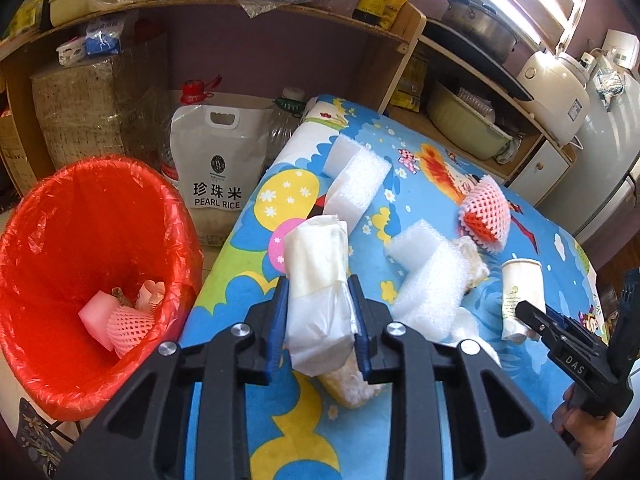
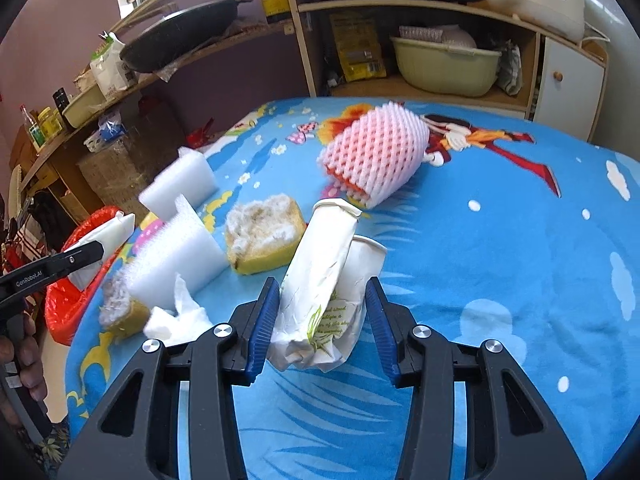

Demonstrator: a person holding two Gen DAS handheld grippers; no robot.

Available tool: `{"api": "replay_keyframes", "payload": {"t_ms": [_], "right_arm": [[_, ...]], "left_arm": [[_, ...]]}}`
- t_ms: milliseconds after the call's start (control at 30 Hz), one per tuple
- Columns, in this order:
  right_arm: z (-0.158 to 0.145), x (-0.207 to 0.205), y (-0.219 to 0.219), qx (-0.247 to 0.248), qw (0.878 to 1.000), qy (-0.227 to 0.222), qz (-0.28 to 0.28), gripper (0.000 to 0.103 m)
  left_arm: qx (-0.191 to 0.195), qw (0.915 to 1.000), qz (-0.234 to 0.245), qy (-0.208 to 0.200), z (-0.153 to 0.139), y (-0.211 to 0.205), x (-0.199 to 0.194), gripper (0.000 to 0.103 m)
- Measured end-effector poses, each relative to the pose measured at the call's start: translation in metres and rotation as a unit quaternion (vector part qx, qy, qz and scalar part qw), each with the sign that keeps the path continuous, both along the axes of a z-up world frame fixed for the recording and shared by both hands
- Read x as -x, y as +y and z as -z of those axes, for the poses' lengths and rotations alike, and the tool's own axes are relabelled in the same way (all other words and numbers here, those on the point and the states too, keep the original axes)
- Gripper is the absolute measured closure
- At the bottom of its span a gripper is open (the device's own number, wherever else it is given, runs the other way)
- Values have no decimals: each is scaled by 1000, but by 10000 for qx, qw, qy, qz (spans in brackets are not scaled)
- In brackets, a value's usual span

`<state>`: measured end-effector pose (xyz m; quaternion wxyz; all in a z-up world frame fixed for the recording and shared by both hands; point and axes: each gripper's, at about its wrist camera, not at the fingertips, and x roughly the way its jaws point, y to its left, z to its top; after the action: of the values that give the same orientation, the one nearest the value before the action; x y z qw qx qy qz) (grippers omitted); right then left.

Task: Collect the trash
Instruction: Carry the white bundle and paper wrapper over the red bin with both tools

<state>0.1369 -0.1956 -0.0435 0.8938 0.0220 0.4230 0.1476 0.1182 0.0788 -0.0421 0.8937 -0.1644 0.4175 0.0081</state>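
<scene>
- Left gripper (image 1: 318, 312): your fingers are clamped on a white folded paper wad (image 1: 316, 276), centre of the left view, held just clear of the bench, presumably for carrying to the bin.
- Right gripper (image 2: 320, 320): fingers clamped on crushed paper cups (image 2: 324, 284), lower centre of the right view.
- Red-lined bin (image 1: 80, 248): left of frame, open, holding a pink foam net and other scraps; likely the drop point.
- Still on the bench: white foam blocks (image 1: 430, 276), a pink fruit net (image 2: 376, 152), a worn yellow sponge (image 2: 262, 236), a tissue (image 2: 176, 320).
- Bench (image 2: 500, 260): covered in blue cartoon cloth.
- Room: shelves with pans, a basin and a sauce bottle; a pearl rice bag (image 1: 216, 176) on the floor.
</scene>
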Motion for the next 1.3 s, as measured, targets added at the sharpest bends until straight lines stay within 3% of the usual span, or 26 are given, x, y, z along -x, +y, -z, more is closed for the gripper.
{"api": "replay_keyframes", "payload": {"t_ms": [267, 667, 1033, 1300], "right_arm": [[-34, 10, 17, -48, 9993, -331, -164, 59], [-70, 21, 79, -53, 9954, -659, -690, 59], [-85, 23, 155, -52, 9884, -764, -1313, 59], [-85, 28, 214, -47, 9805, -777, -1803, 59]], "left_arm": [[-14, 9995, -148, -270, -27, 17, 23, 75], [-205, 9951, -741, -618, -60, 81, 68, 75], [-754, 9864, -1274, -721, -69, 130, 96, 75], [-1346, 9777, -1432, -742, -69, 143, 105, 74]]}}
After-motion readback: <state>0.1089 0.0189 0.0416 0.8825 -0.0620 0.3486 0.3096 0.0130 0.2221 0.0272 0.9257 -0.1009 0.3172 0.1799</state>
